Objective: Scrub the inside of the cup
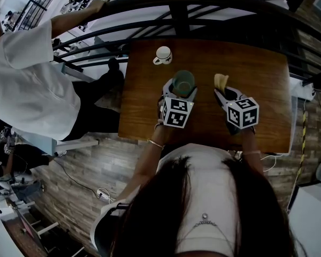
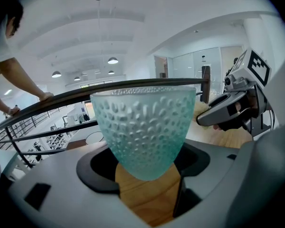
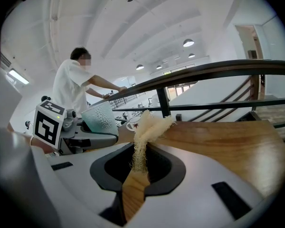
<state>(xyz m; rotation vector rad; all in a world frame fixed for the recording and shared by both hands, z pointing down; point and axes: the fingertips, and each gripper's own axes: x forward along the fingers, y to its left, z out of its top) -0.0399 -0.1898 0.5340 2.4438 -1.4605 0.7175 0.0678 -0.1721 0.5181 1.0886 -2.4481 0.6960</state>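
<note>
The green cup (image 2: 143,127) is clamped upright, mouth upward, in the left claw (image 1: 180,92) over the table (image 1: 262,84). The right claw (image 1: 223,93) is closed on a fibrous scrubber (image 3: 147,127) that sticks up past its tips. The cup lies just to that claw's left, so entry over the rim from above is likely needed.

Left gripper (image 1: 181,91), centre of the head view: jaws clamped on the lower part of a green cup (image 1: 184,80), pads against its sides. Its marker cube (image 1: 176,111) faces the camera. Left forearm (image 1: 148,157) runs down toward lower centre.

Right gripper (image 1: 221,91), just right of the left one: jaws nearly together, pinching a pale fibrous scrubber (image 1: 220,81) that sticks up past the tips.

The two grippers sit side by side, not touching. Both point toward the top of the frame and tilt downward.
</note>
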